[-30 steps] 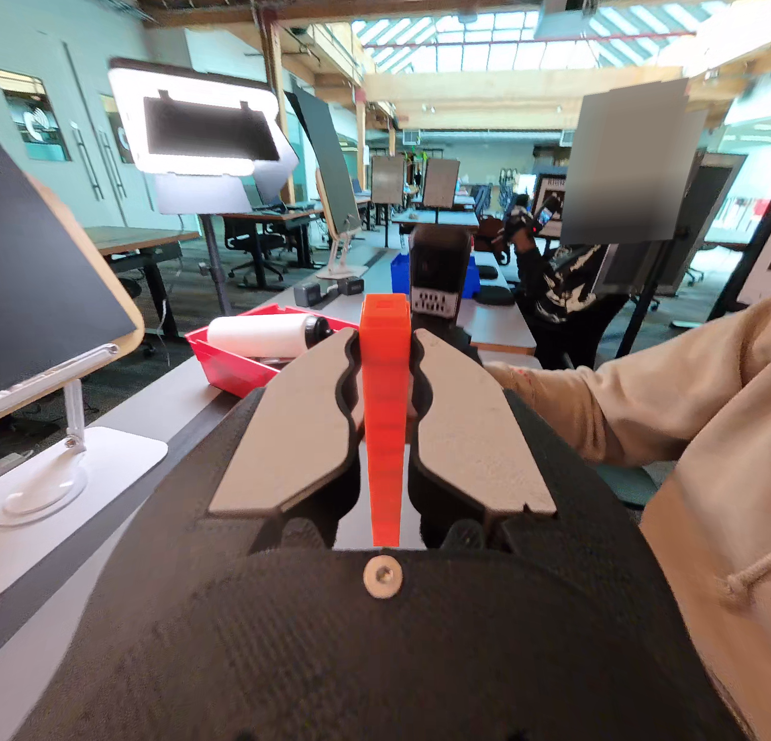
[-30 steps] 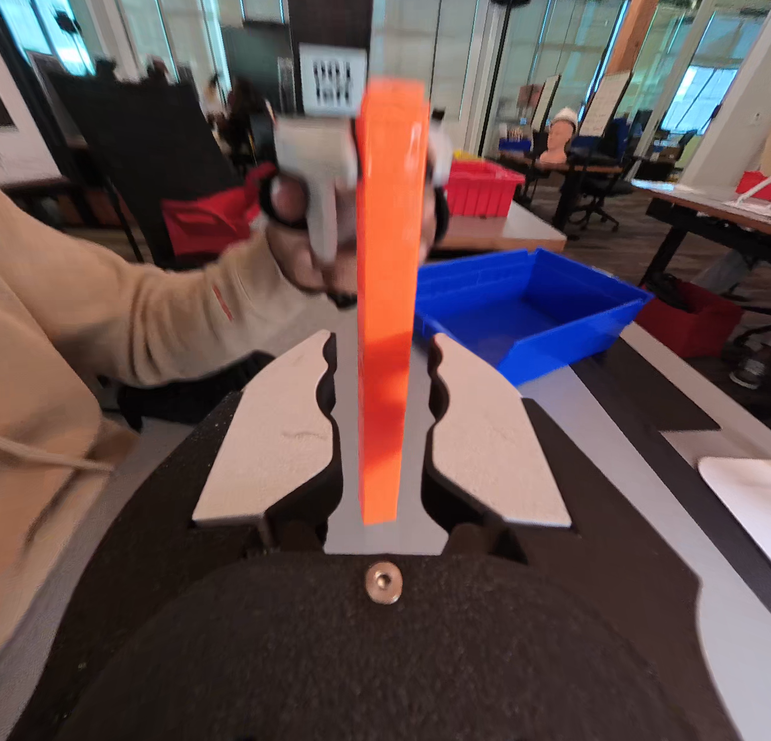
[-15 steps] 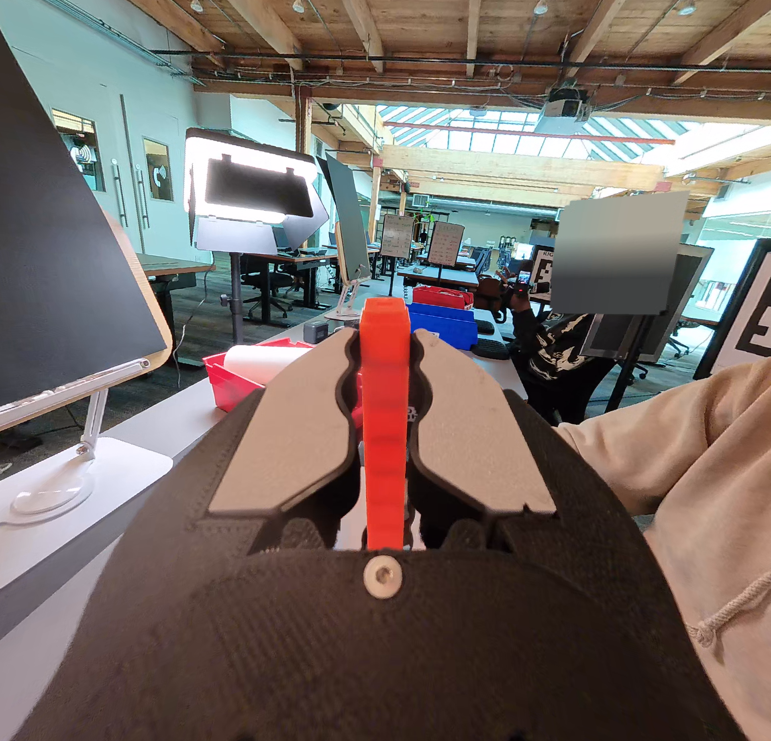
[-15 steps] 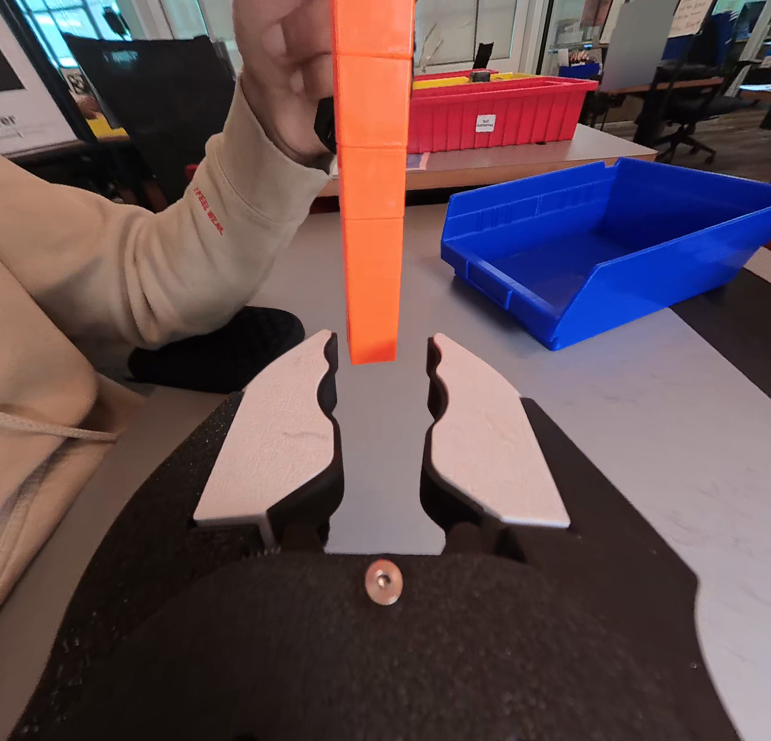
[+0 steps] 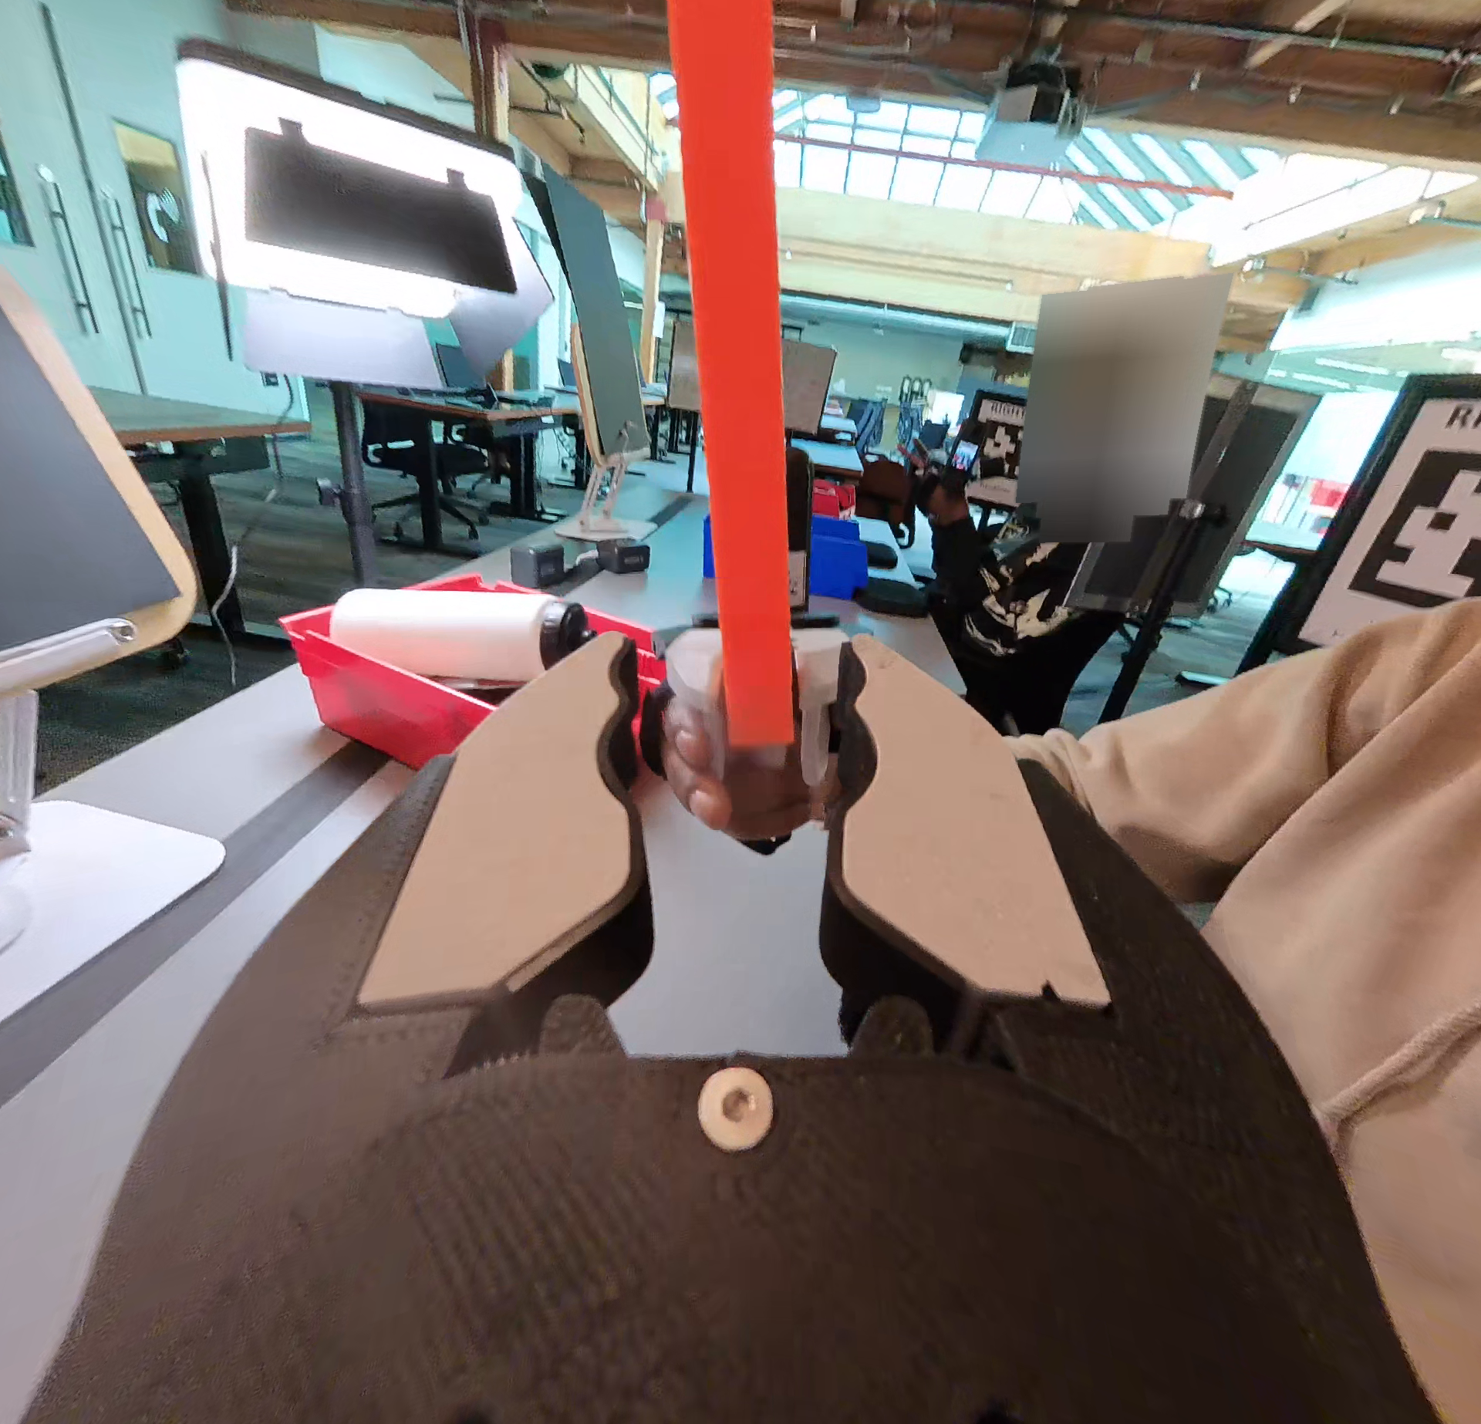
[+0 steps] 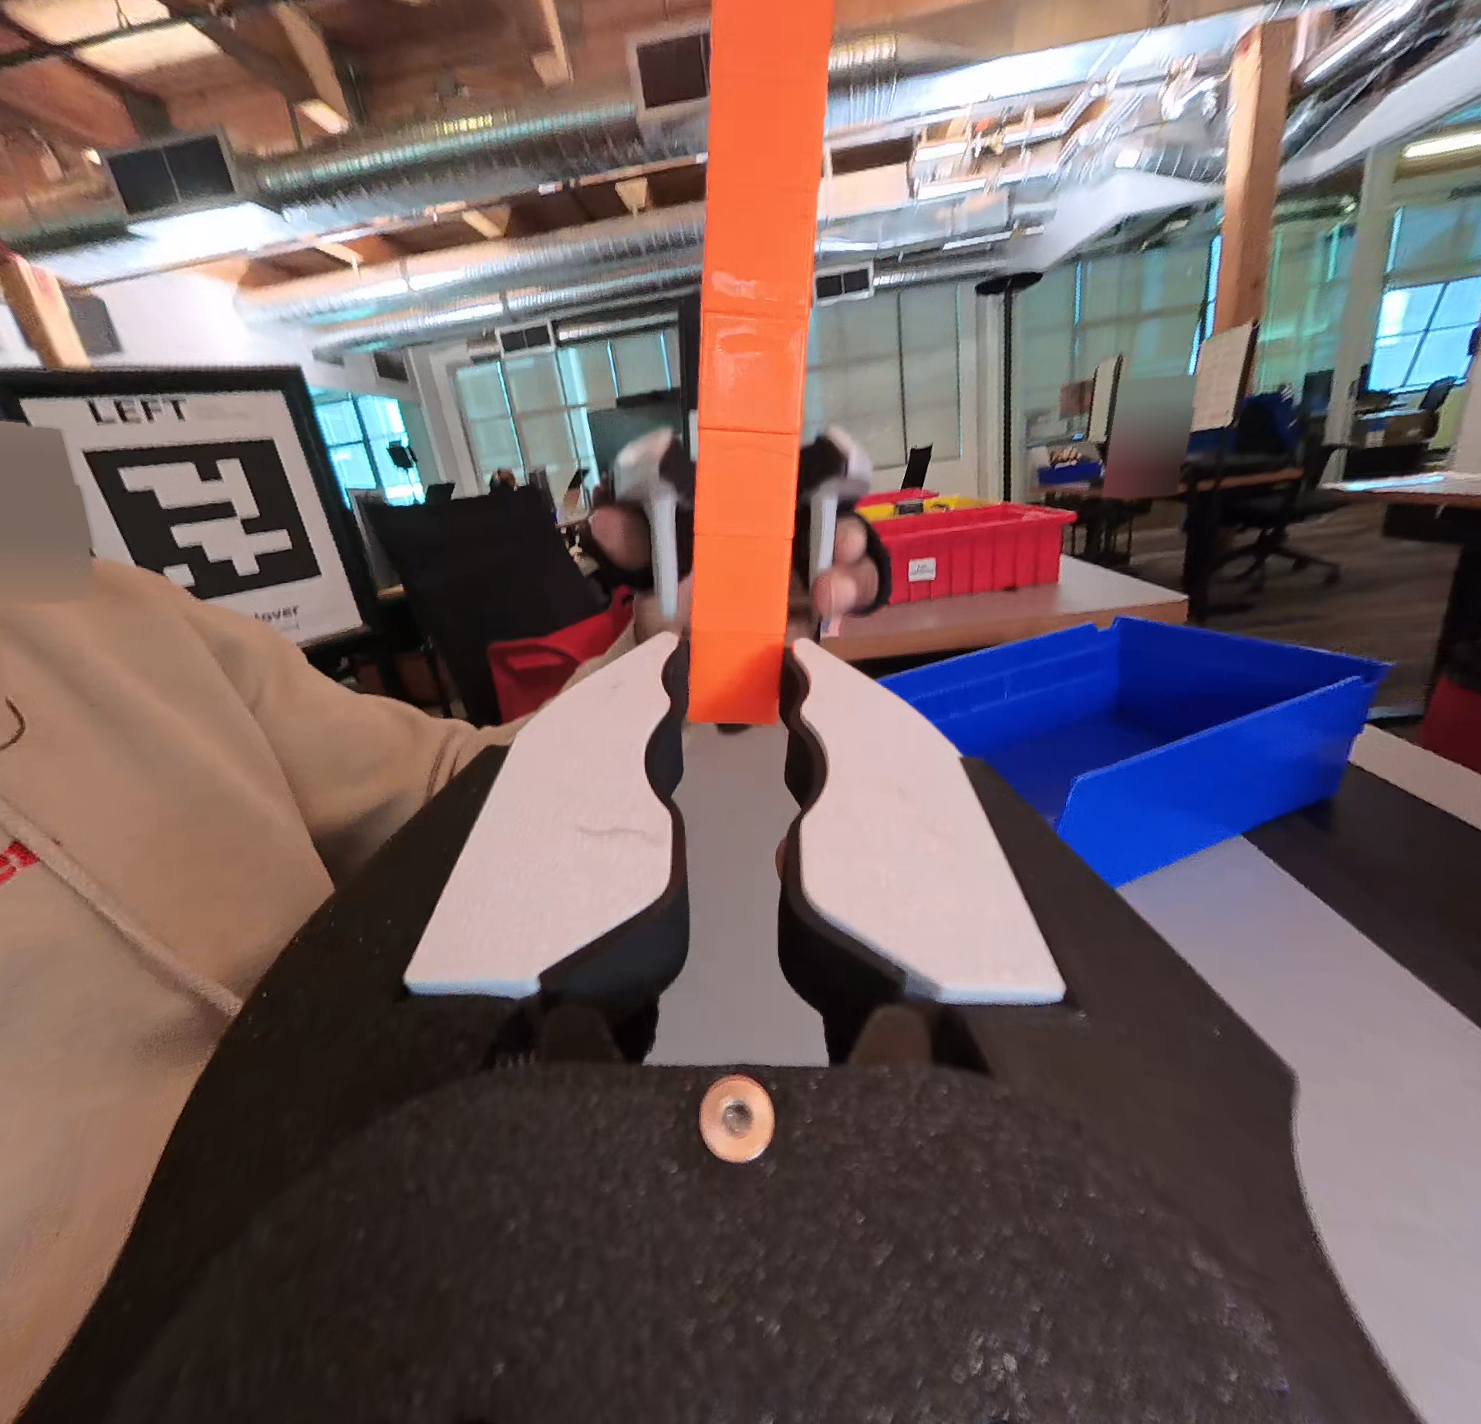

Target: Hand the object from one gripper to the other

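Observation:
The object is a long orange bar made of joined blocks (image 6: 749, 464). My right gripper (image 6: 733, 664) is shut on its lower end and holds it upright, with the top out of frame. In the left wrist view the bar (image 5: 733, 344) stands in front of my left gripper (image 5: 741, 664), which is open and empty, its fingers apart on either side of the bar's lower end. The right gripper (image 5: 753, 704) shows just beyond, clamped on the bar. The left gripper (image 6: 741, 528) shows blurred behind the bar in the right wrist view, with its fingers spread.
A red bin (image 5: 377, 696) with a white bottle (image 5: 449, 632) sits on the grey table (image 5: 200, 784) to the left. A blue bin (image 6: 1162, 744) sits to the right. A tablet stand base (image 5: 96, 889) is at the far left. Beige sleeves (image 5: 1282, 784) reach in. The tips of one gripper are about 5 cm away from the tips of the other.
The bar has changed hands. My left gripper, shut on it in both earlier frames, has opened, and my right gripper, open before, has closed on the bar's lower end.

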A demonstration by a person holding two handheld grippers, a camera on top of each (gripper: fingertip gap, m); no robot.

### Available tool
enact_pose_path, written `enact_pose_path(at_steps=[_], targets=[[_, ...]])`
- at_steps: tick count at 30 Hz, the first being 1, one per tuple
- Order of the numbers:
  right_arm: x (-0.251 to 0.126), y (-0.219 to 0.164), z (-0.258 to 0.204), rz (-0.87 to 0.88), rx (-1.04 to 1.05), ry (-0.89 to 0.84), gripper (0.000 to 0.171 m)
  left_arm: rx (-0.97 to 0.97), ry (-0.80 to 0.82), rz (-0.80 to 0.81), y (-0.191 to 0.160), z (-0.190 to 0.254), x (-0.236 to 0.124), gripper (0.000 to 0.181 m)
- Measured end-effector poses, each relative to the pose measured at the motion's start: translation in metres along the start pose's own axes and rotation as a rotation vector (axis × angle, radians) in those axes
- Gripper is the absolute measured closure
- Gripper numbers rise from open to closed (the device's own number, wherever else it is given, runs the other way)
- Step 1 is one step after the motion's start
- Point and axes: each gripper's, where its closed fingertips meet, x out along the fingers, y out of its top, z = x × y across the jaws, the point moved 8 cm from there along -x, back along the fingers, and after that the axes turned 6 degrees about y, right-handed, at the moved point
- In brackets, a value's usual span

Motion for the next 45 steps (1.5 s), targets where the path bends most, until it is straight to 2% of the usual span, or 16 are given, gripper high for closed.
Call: enact_pose_path(at_steps=[6, 10, 13, 15, 19, 22, 24, 26, 28, 32, 34, 36, 40, 42, 43, 45], targets=[[-0.001, 0.000, 0.001, -0.010, -0.017, -0.033, 0.150, 0.013, -0.005, -0.080, -0.021, 0.007, 0.025, 0.142], [0.004, -0.007, 0.002, -0.028, -0.020, -0.035, 0.150, -0.014, 0.011, -0.100, -0.029, 0.004, 0.030, 0.160], [0.005, -0.012, 0.005, -0.054, -0.017, -0.048, 0.150, -0.002, 0.021, -0.152, -0.032, 0.000, 0.031, 0.160], [0.001, -0.011, 0.008, -0.161, -0.064, -0.105, 0.147, 0.049, 0.051, -0.192, -0.034, -0.002, 0.030, 0.160], [-0.017, 0.013, 0.000, -0.226, -0.128, -0.140, 0.135, 0.036, 0.013, -0.206, -0.040, -0.003, 0.032, 0.160], [-0.011, 0.011, -0.003, -0.216, -0.115, -0.111, 0.137, 0.028, -0.026, -0.230, -0.051, 0.001, 0.043, 0.160], [-0.006, 0.004, -0.002, -0.211, -0.087, -0.090, 0.149, 0.026, -0.042, -0.238, -0.056, 0.003, 0.047, 0.160], [-0.007, 0.004, -0.001, -0.196, -0.065, -0.068, 0.149, 0.029, -0.037, -0.234, -0.056, 0.004, 0.047, 0.160], [-0.008, 0.005, -0.002, -0.205, -0.076, -0.061, 0.149, 0.053, -0.019, -0.219, -0.051, 0.004, 0.043, 0.145], [-0.009, 0.003, -0.001, -0.235, -0.082, -0.070, 0.149, 0.022, -0.046, -0.155, -0.039, 0.005, 0.035, 0.146], [-0.004, -0.004, 0.000, -0.261, -0.078, -0.062, 0.149, 0.021, -0.060, -0.168, -0.041, 0.008, 0.037, 0.146], [0.002, -0.011, -0.001, -0.281, -0.073, -0.050, 0.149, 0.033, -0.041, -0.192, -0.044, 0.008, 0.040, 0.159], [0.005, -0.013, -0.002, -0.292, -0.071, -0.049, 0.149, 0.009, -0.039, -0.206, -0.044, 0.005, 0.040, 0.159], [-0.001, -0.009, 0.000, -0.338, -0.110, -0.089, 0.140, 0.000, -0.036, -0.215, -0.045, 0.004, 0.040, 0.159], [-0.006, -0.004, -0.002, -0.334, -0.131, -0.092, 0.133, 0.000, -0.033, -0.222, -0.046, 0.003, 0.040, 0.159], [-0.014, 0.010, -0.007, -0.295, -0.148, -0.094, 0.129, 0.009, -0.032, -0.235, -0.048, 0.001, 0.040, 0.159]])
